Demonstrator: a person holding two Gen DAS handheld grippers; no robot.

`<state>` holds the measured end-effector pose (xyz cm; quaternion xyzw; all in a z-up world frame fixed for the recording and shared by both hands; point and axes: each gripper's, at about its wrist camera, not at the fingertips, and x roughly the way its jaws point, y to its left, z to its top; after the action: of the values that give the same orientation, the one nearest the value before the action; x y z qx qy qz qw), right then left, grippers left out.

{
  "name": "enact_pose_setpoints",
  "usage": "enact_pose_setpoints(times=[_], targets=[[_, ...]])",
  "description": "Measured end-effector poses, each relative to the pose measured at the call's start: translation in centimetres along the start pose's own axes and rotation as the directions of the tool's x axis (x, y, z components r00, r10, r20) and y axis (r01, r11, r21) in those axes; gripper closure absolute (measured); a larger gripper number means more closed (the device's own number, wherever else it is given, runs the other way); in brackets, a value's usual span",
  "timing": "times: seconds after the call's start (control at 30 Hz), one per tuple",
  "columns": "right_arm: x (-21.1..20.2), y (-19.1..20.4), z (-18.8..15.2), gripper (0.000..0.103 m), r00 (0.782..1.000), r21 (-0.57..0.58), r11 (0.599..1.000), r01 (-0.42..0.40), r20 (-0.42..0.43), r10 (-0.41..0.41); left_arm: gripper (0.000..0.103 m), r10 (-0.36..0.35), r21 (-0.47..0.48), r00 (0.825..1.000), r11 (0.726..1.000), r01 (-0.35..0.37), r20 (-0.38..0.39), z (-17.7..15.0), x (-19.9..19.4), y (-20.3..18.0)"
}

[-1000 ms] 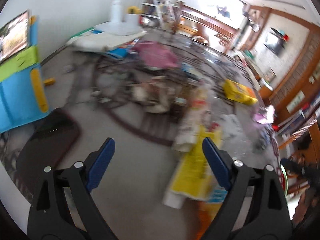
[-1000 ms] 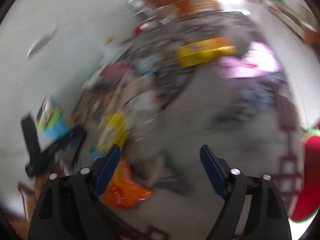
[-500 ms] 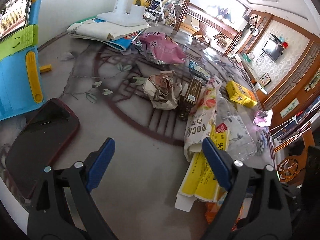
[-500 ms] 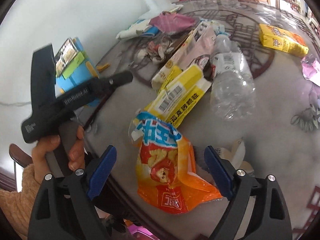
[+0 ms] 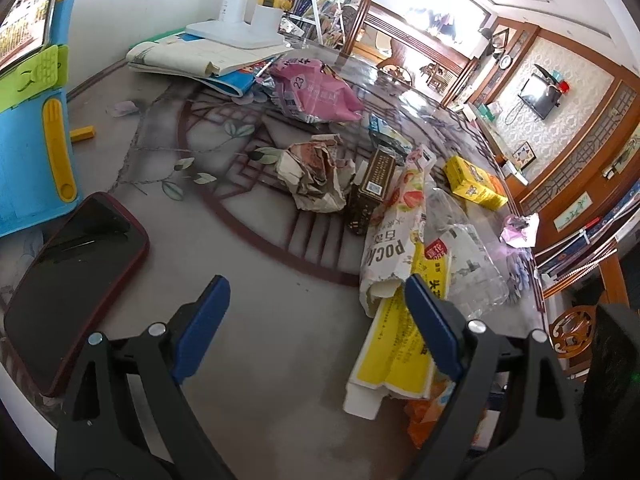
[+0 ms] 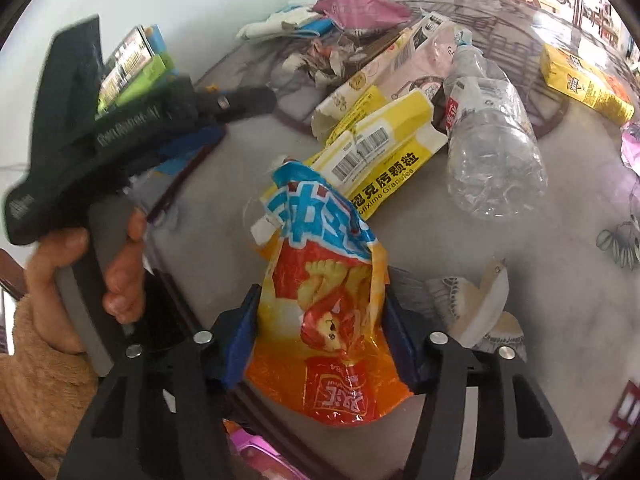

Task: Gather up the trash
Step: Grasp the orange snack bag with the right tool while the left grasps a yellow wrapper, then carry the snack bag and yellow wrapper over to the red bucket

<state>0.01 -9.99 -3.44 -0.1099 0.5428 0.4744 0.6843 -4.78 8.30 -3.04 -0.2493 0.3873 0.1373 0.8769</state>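
Trash lies on a round patterned table [image 5: 260,320]. My right gripper [image 6: 320,332] is shut on an orange snack bag [image 6: 332,312] at the near table edge; the bag also shows in the left wrist view [image 5: 432,416]. Beyond it lie a yellow medicine box [image 6: 380,160], a crushed clear bottle [image 6: 492,144] and a cream carton [image 6: 400,64]. My left gripper [image 5: 316,320] is open and empty above bare table, left of the yellow box [image 5: 396,344]. Crumpled paper [image 5: 316,176], a dark box [image 5: 370,188] and a pink bag [image 5: 316,92] lie farther off.
A phone in a red case [image 5: 68,276] lies at the near left. A blue tablet stand [image 5: 32,128] stands at the left. Papers and a white lamp base [image 5: 236,36] sit at the back. A yellow box [image 5: 474,184] and a pink wrapper [image 5: 518,230] lie right.
The right gripper swung over to the orange snack bag and closed on it. The left gripper steadied above the table and stayed open.
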Motion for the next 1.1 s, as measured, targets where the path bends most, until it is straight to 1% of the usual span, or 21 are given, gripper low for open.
enact_pose_setpoints(times=[0.03,0.07,0.13,0.17,0.2,0.23,0.27,0.33,0.43,0.5,0.6,0.67,0.7,0.77,0.83,0.87,0.9,0.97,1.03,1.07,1.1], targets=[[-0.7,-0.4,0.1,0.049,0.999,0.024,0.999,-0.034,0.023,0.033,0.017,-0.002,0.004,1.000,1.000,0.002,-0.004,0.0,0.1,-0.1],[-1.4,-0.9,0.5,0.050,0.998,0.040,0.998,-0.052,0.042,0.050,0.017,-0.003,0.005,1.000,1.000,0.003,-0.007,0.0,0.2,-0.1],[-3.2,-2.2,0.8,0.050,0.990,0.094,0.992,-0.085,0.119,0.074,0.017,-0.010,0.004,1.000,1.000,0.010,-0.013,-0.1,0.3,-0.1],[-4.2,-3.0,1.0,0.050,0.984,0.126,0.988,-0.093,0.164,0.072,0.017,-0.016,0.006,1.000,1.000,0.016,-0.016,-0.2,0.4,-0.2],[-5.5,-4.1,1.0,0.050,0.974,0.170,0.981,-0.097,0.221,0.057,0.017,-0.022,0.009,1.000,1.000,0.022,-0.020,-0.3,0.5,-0.3],[-6.3,-5.0,1.0,0.049,0.965,0.208,0.974,-0.095,0.260,0.039,0.017,-0.033,0.018,0.999,0.999,0.033,-0.029,-0.4,0.6,-0.6],[-7.0,-5.7,0.9,0.049,0.958,0.240,0.966,-0.093,0.286,0.021,0.019,-0.045,0.032,0.998,0.998,0.046,-0.040,-0.6,0.8,-1.0],[-7.8,-7.1,0.6,0.049,0.947,0.300,0.949,-0.099,0.321,-0.002,0.025,-0.062,0.078,0.996,0.995,0.068,-0.067,-1.1,1.2,-2.1],[-7.9,-8.1,0.3,0.049,0.944,0.350,0.929,-0.121,0.329,-0.001,0.030,-0.080,0.138,0.992,0.986,0.093,-0.094,-1.6,1.8,-3.7],[-7.9,-7.8,0.1,0.049,0.946,0.350,0.930,-0.112,0.323,-0.008,0.030,-0.092,0.159,0.990,0.981,0.109,-0.107,-1.9,2.2,-4.4],[-8.1,-7.6,0.4,0.049,0.944,0.340,0.935,-0.106,0.329,-0.012,0.031,-0.109,0.159,0.986,0.979,0.129,-0.129,-1.8,3.4,-5.4],[-8.4,-8.1,0.5,0.048,0.944,0.337,0.935,-0.105,0.330,-0.013,0.035,-0.131,0.155,0.977,0.975,0.158,-0.171,-1.6,4.6,-6.3],[-8.3,-8.1,0.6,0.048,0.944,0.337,0.936,-0.102,0.328,-0.016,0.035,-0.125,0.162,0.977,0.975,0.153,-0.170,-1.6,4.9,-6.5],[-8.1,-8.2,0.6,0.048,0.945,0.338,0.936,-0.098,0.328,-0.020,0.035,-0.085,0.204,0.984,0.972,0.116,-0.157,-1.7,5.5,-7.4],[-8.2,-8.3,0.6,0.047,0.944,0.341,0.934,-0.106,0.330,-0.013,0.037,-0.087,0.209,0.984,0.971,0.119,-0.156,-1.8,5.7,-7.6],[-8.1,-8.4,0.7,0.047,0.944,0.342,0.933,-0.109,0.330,-0.011,0.040,-0.093,0.210,0.982,0.969,0.127,-0.162,-1.9,5.8,-7.7],[-8.1,-8.4,0.7,0.046,0.944,0.345,0.932,-0.110,0.329,-0.010,0.044,-0.119,0.198,0.976,0.968,0.155,-0.183,-2.0,5.9,-7.7],[-8.1,-8.4,0.7,0.046,0.945,0.345,0.932,-0.107,0.328,-0.013,0.048,-0.134,0.184,0.972,0.968,0.170,-0.193,-2.2,6.0,-7.6],[-8.1,-8.4,0.7,0.046,0.944,0.344,0.934,-0.098,0.328,-0.022,0.059,-0.144,0.183,0.971,0.967,0.180,-0.190,-2.2,5.7,-7.6],[-8.2,-8.4,0.7,0.046,0.944,0.343,0.934,-0.095,0.329,-0.025,0.063,-0.153,0.178,0.971,0.966,0.187,-0.185,-2.2,5.4,-7.6],[-8.2,-8.4,0.7,0.046,0.944,0.343,0.935,-0.092,0.330,-0.028,0.069,-0.158,0.176,0.971,0.966,0.190,-0.181,-2.2,5.2,-7.5]])
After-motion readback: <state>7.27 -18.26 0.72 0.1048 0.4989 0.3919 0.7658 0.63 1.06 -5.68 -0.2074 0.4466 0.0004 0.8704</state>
